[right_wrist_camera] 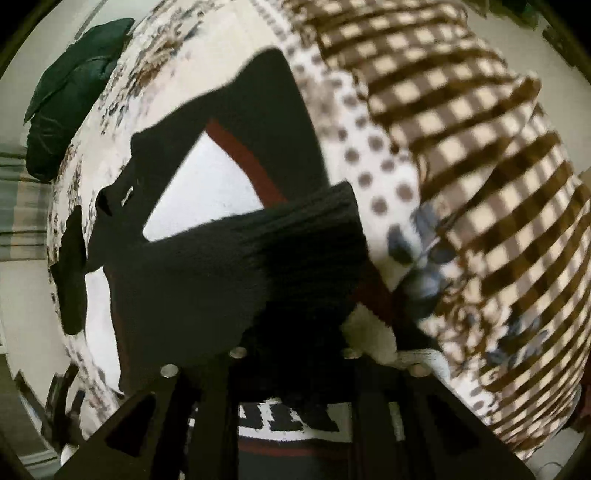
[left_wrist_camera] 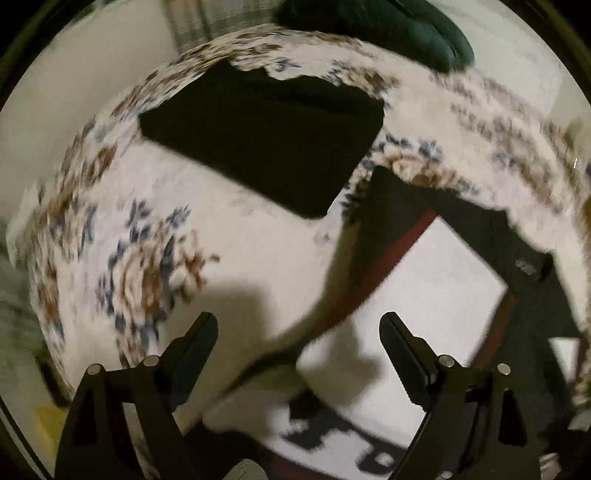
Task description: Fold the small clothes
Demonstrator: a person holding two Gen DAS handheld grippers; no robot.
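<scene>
A small sweater, white in the middle with black sleeves, red trim and black lettering, lies on the floral bedspread (left_wrist_camera: 159, 229). In the left wrist view the sweater (left_wrist_camera: 436, 280) is at lower right. My left gripper (left_wrist_camera: 299, 343) is open and empty, hovering over its near edge. A folded black garment (left_wrist_camera: 266, 144) lies beyond it. In the right wrist view my right gripper (right_wrist_camera: 295, 347) is shut on the sweater's black ribbed sleeve (right_wrist_camera: 288, 243) and holds it over the white body (right_wrist_camera: 207, 188).
A dark green cushion (left_wrist_camera: 388, 26) sits at the far edge of the bed; it also shows in the right wrist view (right_wrist_camera: 70, 96). A brown checked blanket (right_wrist_camera: 480, 155) covers the bed to the right, over a dotted sheet (right_wrist_camera: 369, 162).
</scene>
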